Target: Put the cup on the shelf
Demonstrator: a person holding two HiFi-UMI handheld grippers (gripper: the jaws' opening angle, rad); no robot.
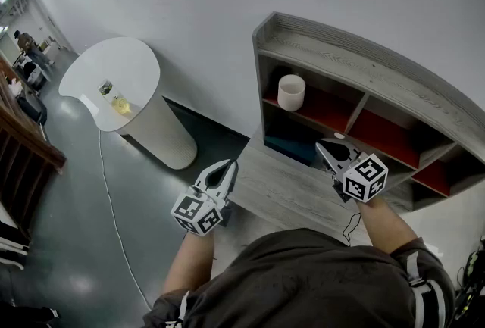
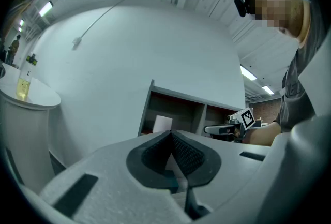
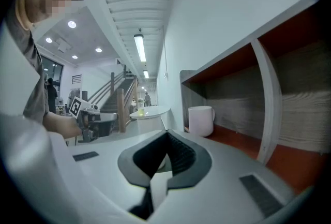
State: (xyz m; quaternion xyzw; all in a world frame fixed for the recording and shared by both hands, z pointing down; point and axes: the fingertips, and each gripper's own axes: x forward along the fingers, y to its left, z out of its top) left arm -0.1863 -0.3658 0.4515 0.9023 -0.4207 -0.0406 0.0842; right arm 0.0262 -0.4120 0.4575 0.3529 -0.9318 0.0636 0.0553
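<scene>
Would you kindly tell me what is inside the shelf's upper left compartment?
A white cup stands upright on the shelf compartment's red floor. Nothing else shows there; the floor behind the cup is covered by it.

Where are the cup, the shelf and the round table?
cup (image 1: 291,92), head view, its side wall.
shelf (image 1: 356,45), head view, its top board.
round table (image 1: 121,61), head view, bare part of its top.

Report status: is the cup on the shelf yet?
Done: the white cup stands upright on the red board in the upper left compartment of the shelf. In hand: nothing. The left gripper and right gripper are both shut, their fingers empty and apart from the cup. Left: no step that I can see.
</scene>
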